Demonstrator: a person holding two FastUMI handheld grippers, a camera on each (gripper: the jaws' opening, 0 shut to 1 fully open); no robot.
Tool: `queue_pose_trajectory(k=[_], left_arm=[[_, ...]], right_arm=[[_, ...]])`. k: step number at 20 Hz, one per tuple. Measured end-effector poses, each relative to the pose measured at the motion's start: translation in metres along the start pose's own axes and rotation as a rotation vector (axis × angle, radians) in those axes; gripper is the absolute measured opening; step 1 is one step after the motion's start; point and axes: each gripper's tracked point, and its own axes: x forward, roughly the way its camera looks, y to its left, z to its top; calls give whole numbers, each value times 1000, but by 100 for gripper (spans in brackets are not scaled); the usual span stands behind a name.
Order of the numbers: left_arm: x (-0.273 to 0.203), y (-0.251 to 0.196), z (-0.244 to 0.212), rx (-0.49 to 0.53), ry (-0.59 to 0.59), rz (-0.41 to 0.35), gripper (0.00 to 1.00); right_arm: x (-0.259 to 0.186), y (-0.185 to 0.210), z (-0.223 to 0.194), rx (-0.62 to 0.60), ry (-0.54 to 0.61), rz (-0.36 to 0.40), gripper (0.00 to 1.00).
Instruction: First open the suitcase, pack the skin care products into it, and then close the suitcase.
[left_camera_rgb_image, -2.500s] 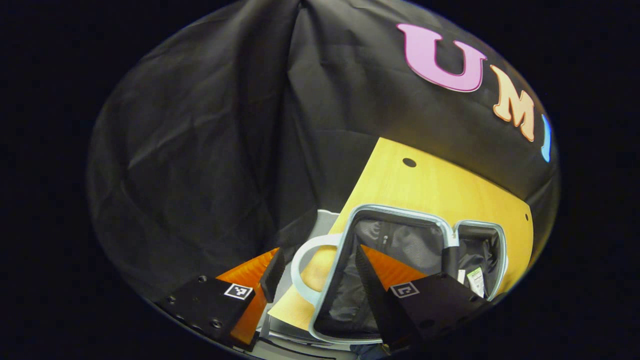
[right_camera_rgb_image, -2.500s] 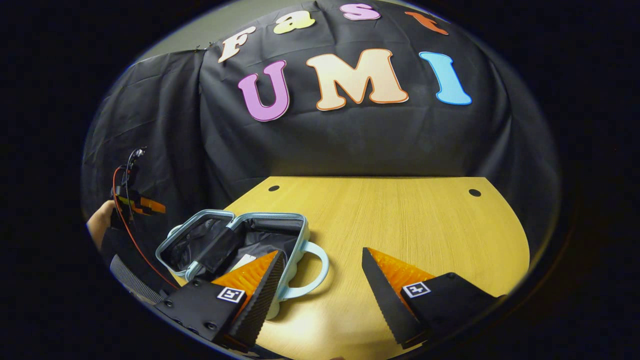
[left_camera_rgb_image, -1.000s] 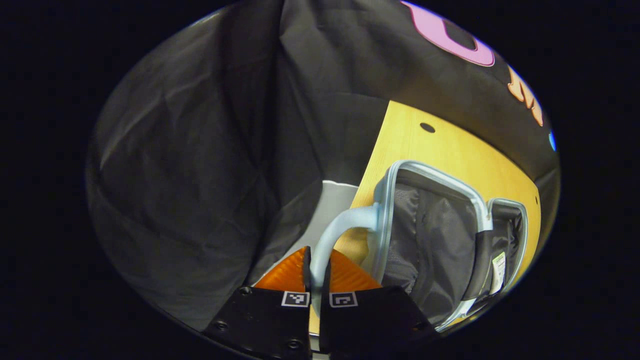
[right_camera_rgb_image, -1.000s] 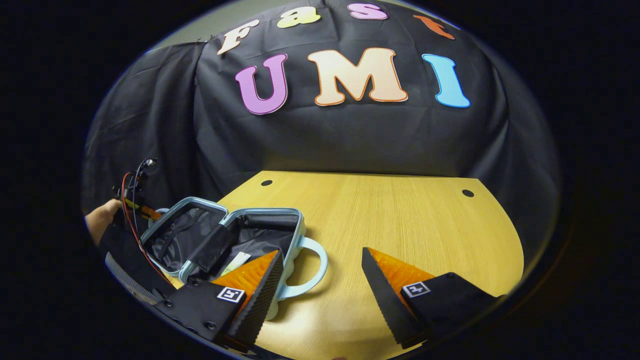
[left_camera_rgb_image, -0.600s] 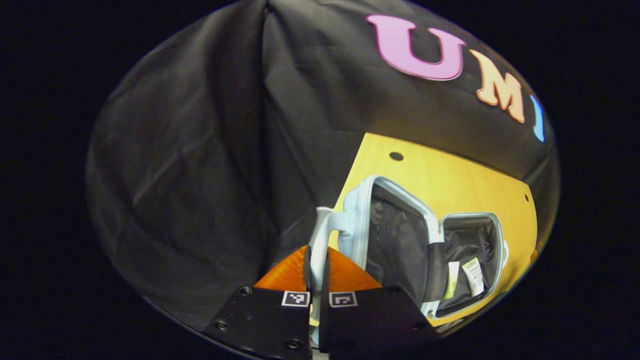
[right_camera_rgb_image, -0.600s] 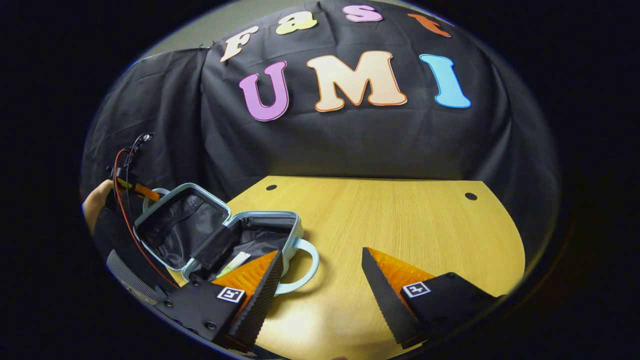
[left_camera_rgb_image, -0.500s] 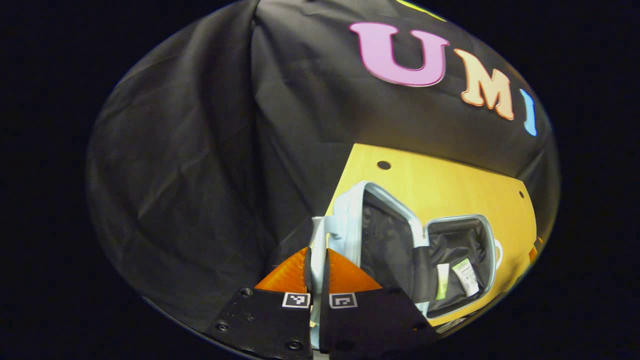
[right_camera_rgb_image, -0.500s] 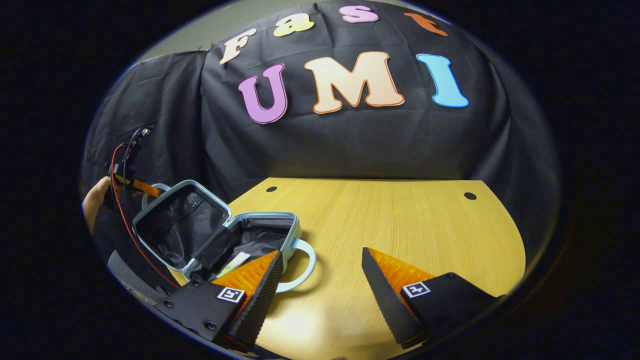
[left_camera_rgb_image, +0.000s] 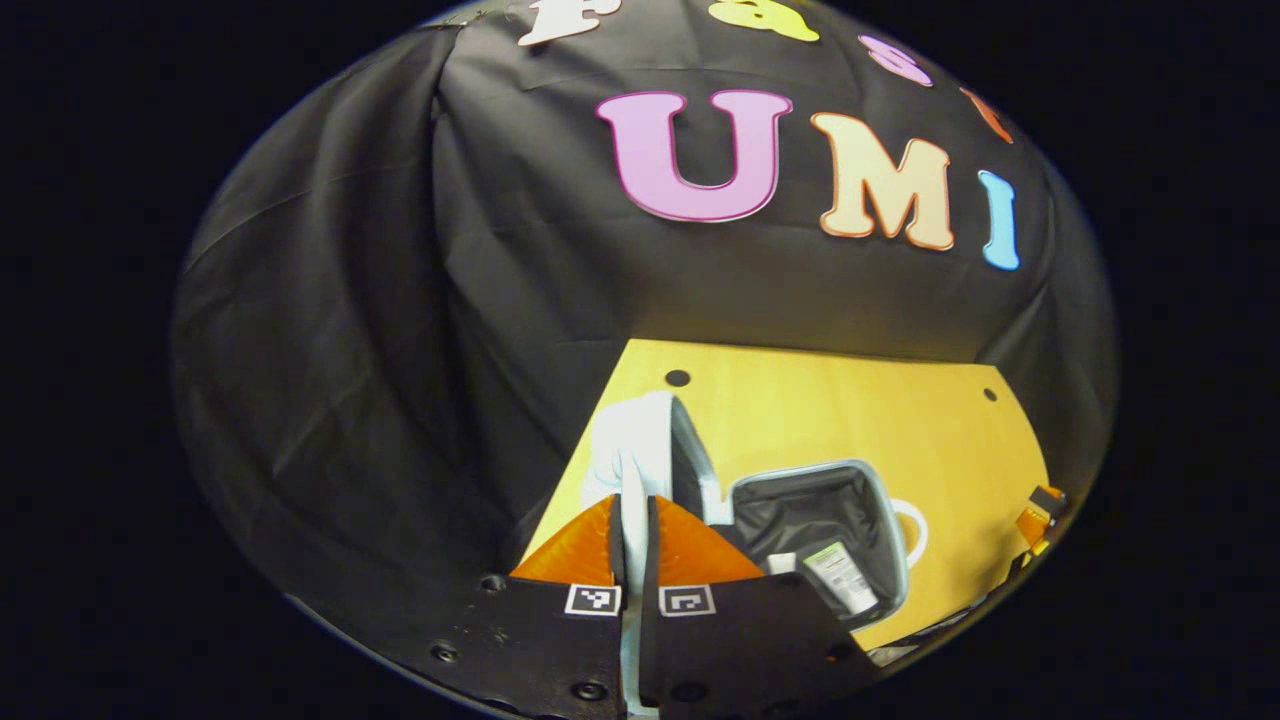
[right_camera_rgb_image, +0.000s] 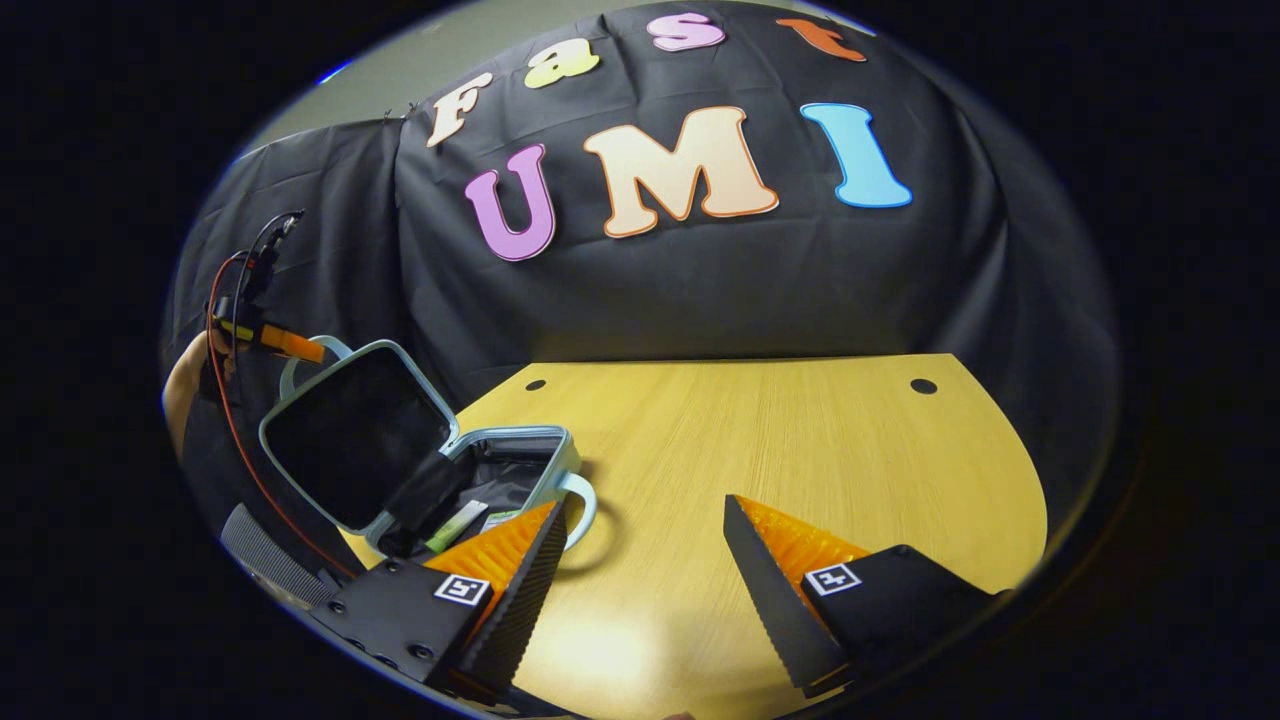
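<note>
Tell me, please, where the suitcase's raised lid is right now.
In the right gripper view the lid stands tilted up at the table's left edge, its handle held by the left gripper, above the open base.

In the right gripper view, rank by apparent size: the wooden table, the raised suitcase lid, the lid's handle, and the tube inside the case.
1. Wooden table, largest by far.
2. Raised suitcase lid.
3. Lid's handle, clamped by the left gripper.
4. Tube, smallest, though partly hidden, so 3 and 4 are close.
</note>
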Motion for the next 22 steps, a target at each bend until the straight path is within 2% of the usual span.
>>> queue_pose_trajectory(k=[2, 7, 12, 17, 22], left_arm=[[-3, -26, 6, -14, -19, -46, 0], [1, -81, 10, 8, -56, -108, 0], [6, -154, 2, -5, -70, -225, 0], [22, -216, -16, 13, -45, -289, 0], [37, -271, -59, 48, 13, -319, 1]], right_arm=[[-3, -9, 1, 7, -2, -2, 98], [-15, -29, 5, 18, -8, -8, 98], [-34, -54, 9, 12, -22, -24, 98], [-55, -88, 10, 4, -30, -50, 98], [-79, -124, 12, 5, -43, -83, 98]])
